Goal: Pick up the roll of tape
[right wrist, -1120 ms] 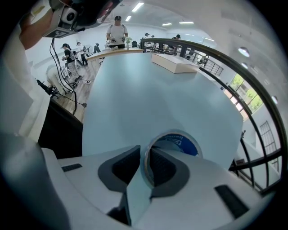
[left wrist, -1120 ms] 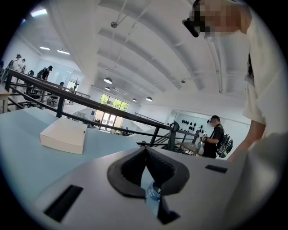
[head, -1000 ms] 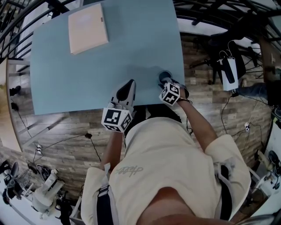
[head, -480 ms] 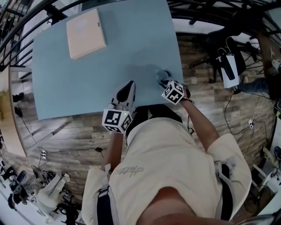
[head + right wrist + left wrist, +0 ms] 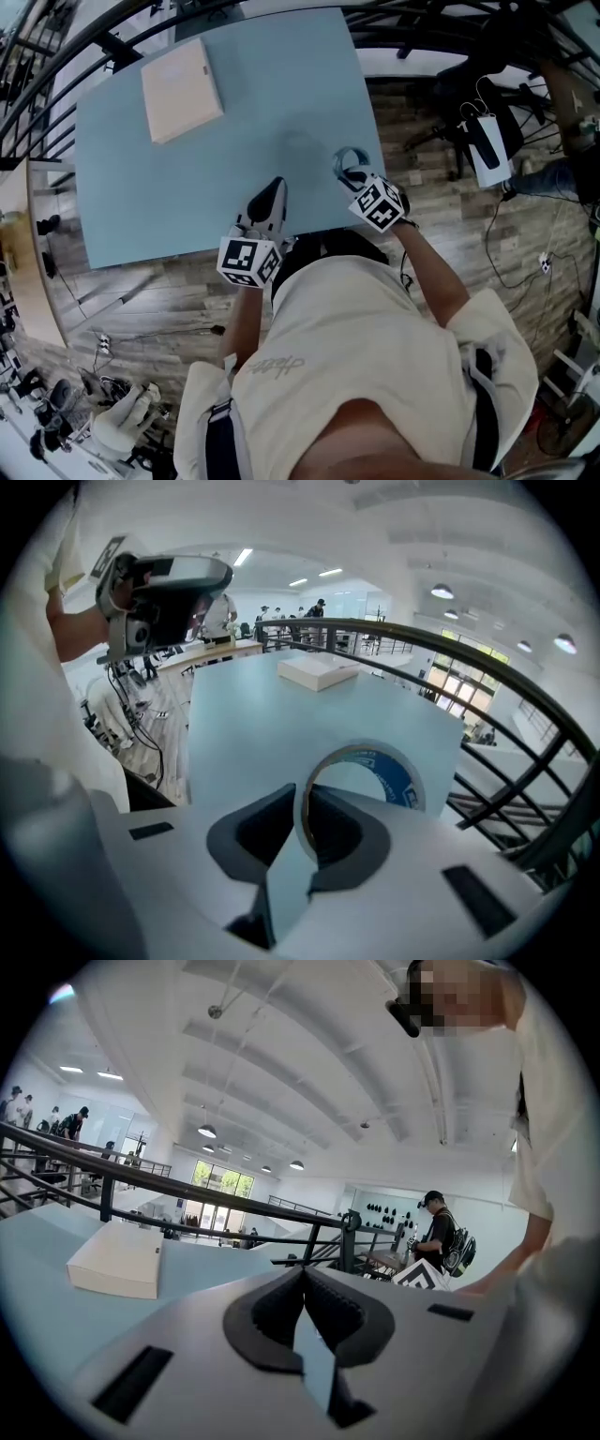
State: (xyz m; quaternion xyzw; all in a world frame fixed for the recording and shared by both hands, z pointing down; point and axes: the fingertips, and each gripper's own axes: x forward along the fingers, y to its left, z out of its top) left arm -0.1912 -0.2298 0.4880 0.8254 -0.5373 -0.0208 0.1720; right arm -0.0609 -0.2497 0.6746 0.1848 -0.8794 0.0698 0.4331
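Note:
The roll of tape (image 5: 375,771), a blue-printed ring, stands on edge between the jaws of my right gripper (image 5: 305,822), which is shut on its rim and holds it above the light blue table (image 5: 244,714). The jaws closed on the roll within the last second. In the head view the tape (image 5: 348,159) shows just beyond the right gripper (image 5: 354,176) near the table's near right corner. My left gripper (image 5: 268,199) hovers over the table's near edge; in the left gripper view its jaws (image 5: 304,1290) are shut with nothing between them.
A flat beige box (image 5: 181,88) lies at the table's far left, also seen as a white box (image 5: 319,672) in the right gripper view. Black railings (image 5: 487,714) run past the table's far side. Cables and gear (image 5: 487,150) lie on the wooden floor to the right.
My right gripper closed on the tape roll and lifted it off the table, tilting as it rose. The left gripper shifted slightly.

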